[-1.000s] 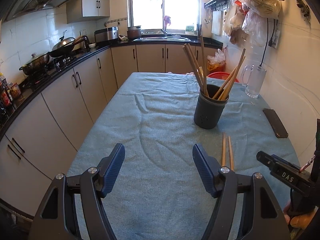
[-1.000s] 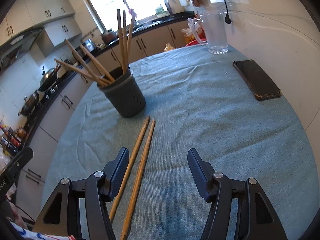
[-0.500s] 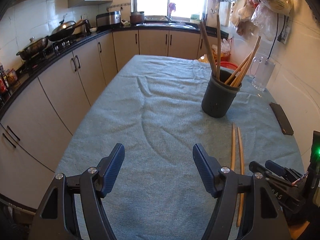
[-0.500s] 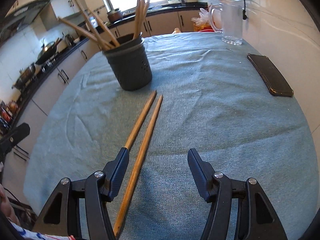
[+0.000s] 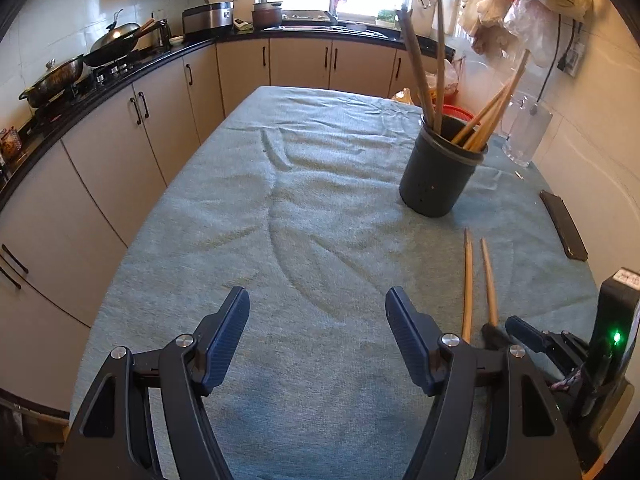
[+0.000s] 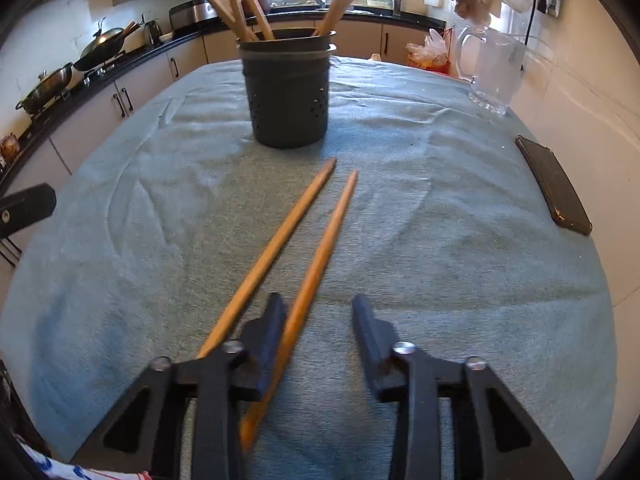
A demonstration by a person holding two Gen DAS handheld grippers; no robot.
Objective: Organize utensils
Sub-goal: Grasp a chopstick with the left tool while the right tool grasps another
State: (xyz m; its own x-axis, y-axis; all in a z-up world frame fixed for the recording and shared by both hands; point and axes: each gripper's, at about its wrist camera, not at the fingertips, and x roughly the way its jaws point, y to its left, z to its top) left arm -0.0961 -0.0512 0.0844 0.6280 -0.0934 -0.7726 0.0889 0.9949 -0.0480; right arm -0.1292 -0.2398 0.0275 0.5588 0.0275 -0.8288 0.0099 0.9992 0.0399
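The left claw (image 5: 316, 344) hangs wide open over bare cloth on the near left of the worktop (image 5: 248, 216), holding nothing; if it drifts right it could bump the other tool. To its right, two loose chopsticks lie side by side on the cloth, pointing toward the dark holder (image 6: 288, 92) at the far middle, which already carries several sticks.

The right claw (image 6: 320, 320) has just been closing, and the jaws are narrowed but not shut. The right chopstick (image 6: 320, 252) lies between them against the left finger, while the left chopstick (image 6: 272, 252) passes outside that finger. The pads do not yet press on either.

The grip may land off-centre, letting the stick pivot or slip. The left finger could also nudge the neighbouring stick and roll it away. On the far right, the glass jug (image 6: 496, 68) and phone (image 6: 556, 184) sit within reach of a careless swing.
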